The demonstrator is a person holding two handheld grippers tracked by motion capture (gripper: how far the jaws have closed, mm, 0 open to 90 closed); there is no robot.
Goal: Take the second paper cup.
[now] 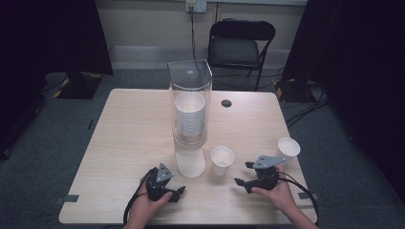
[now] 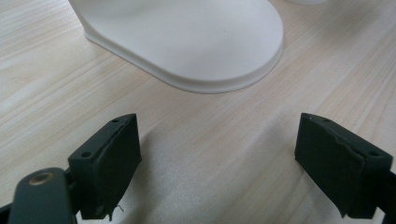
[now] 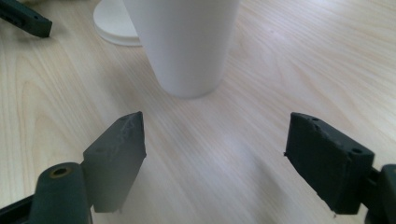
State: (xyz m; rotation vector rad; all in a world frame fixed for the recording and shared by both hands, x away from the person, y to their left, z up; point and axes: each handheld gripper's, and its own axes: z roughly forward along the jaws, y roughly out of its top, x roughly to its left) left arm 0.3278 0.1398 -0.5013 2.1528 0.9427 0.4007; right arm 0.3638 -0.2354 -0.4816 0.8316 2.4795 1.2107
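1. High view: 2 loose cups on surface, one (image 1: 222, 160) mid-front, near right claw (image 1: 242, 173); other cup (image 1: 289, 148) by right edge.
2. Dispenser (image 1: 190, 119) w/ cup stack at centre.
3. Right claw view: jaws released, near cup just ahead.
4. Left claw (image 2: 217, 163): released, facing dispenser base (image 2: 187, 42).

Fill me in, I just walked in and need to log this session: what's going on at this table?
A person sits at a wooden table with a gripper in each hand, working with white paper cups. The right gripper, fingers open and empty, points at an upright cup just ahead of it. The left gripper, also open, rests near the white base of a clear cup dispenser holding a stack of cups. Another cup stands near the table's right edge.
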